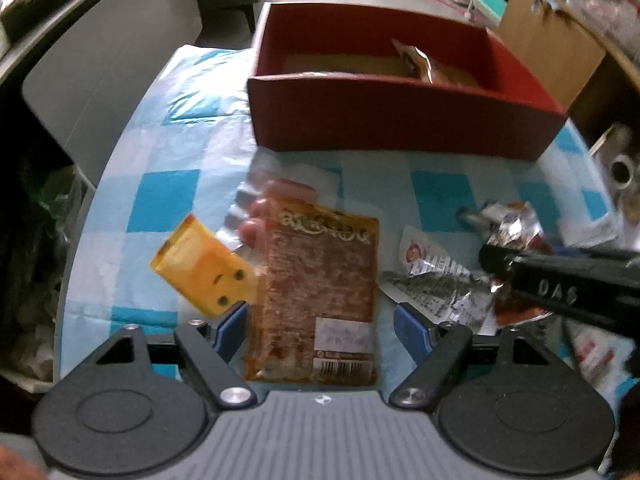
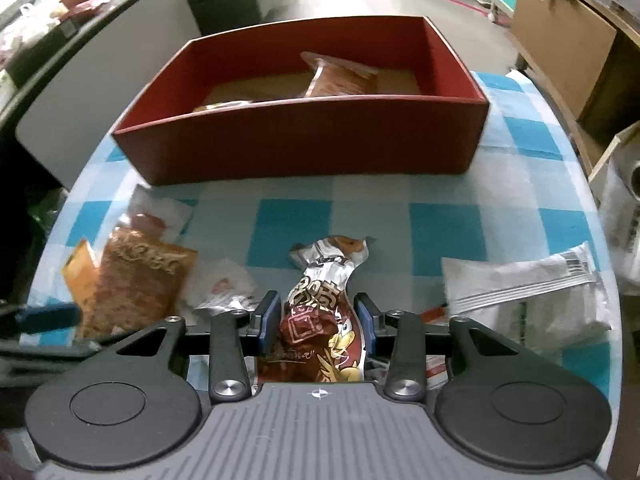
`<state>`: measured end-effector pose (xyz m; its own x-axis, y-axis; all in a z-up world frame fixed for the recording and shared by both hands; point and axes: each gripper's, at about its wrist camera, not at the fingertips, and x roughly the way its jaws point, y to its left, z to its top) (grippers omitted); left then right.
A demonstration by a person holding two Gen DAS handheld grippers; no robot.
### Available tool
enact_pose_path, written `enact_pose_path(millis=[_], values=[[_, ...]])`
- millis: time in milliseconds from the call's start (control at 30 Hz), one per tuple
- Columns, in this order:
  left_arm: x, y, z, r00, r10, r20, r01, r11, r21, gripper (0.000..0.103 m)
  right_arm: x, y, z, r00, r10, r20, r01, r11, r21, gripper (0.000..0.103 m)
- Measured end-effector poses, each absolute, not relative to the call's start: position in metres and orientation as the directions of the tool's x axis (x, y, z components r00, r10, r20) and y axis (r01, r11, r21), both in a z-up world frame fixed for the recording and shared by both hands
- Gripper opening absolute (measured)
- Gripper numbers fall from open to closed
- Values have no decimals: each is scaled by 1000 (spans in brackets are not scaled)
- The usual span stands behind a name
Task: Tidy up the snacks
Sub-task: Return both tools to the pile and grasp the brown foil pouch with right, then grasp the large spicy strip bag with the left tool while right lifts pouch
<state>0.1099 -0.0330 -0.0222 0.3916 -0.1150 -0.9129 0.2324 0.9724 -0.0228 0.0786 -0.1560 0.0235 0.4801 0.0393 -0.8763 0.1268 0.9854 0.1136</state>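
One packet (image 2: 340,78) is already stowed in the red box (image 2: 304,140). A brown chicken snack (image 2: 320,320) is clamped by the right tool (image 2: 318,320); the left tool (image 1: 322,328) is held wide over the orange packet (image 1: 320,292) on the surface (image 2: 440,232), where several remain.

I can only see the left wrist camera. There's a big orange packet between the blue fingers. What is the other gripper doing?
Observer: The right gripper is shut on a brown and silver snack packet with a cartoon chicken on it.
Operator: Is anything in the red box? I only see one wrapper poking up.
Observer: The red box holds an orange snack bag leaning against the far wall, and another packet's edge shows near the front wall.
Operator: What's on the far right of the table?
Observer: A white pouch with a barcode lies on the blue checked cloth.
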Motion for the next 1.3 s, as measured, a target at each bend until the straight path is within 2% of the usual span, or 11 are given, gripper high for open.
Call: enact_pose_path(millis=[133, 267, 333, 400, 667, 700, 933, 1033, 1100, 1167, 1300], values=[[108, -43, -31, 445, -23, -895, 234, 968, 91, 68, 80, -161, 13, 459, 41, -888, 123, 986, 109, 52], [107, -38, -23, 445, -41, -895, 223, 973, 66, 56, 80, -165, 11, 464, 52, -884, 99, 989, 110, 60], [108, -34, -22, 435, -47, -899, 207, 977, 49, 56, 81, -168, 10, 459, 93, -884, 85, 985, 147, 71], [110, -33, -22, 436, -34, -899, 196, 979, 59, 55, 81, -163, 7, 438, 121, -891, 42, 987, 155, 94], [112, -24, -17, 420, -62, -905, 189, 982, 20, 55, 78, -161, 6, 427, 99, -899, 62, 988, 138, 100], [112, -24, -16, 424, -61, -904, 191, 981, 23, 49, 77, -163, 8, 433, 89, -897, 69, 989, 131, 100], [113, -23, -16, 430, -68, -900, 196, 980, 20, 47, 79, -152, -6, 429, -36, -902, 73, 997, -5, 103], [112, -24, -18, 437, -58, -898, 210, 977, 39, 55, 80, -154, -6, 437, -38, -899, 86, 996, 0, 103], [114, -27, -26, 414, -43, -909, 220, 974, 54, 68, 79, -154, -7, 439, -38, -898, 78, 997, -4, 103], [112, -34, -32, 429, -14, -903, 242, 965, 100, 70, 77, -153, -6, 441, -38, -897, 77, 997, -4, 103], [112, -36, -26, 431, -25, -902, 251, 964, 93, 58, 75, -150, -2, 445, -38, -894, 66, 998, -10, 96]])
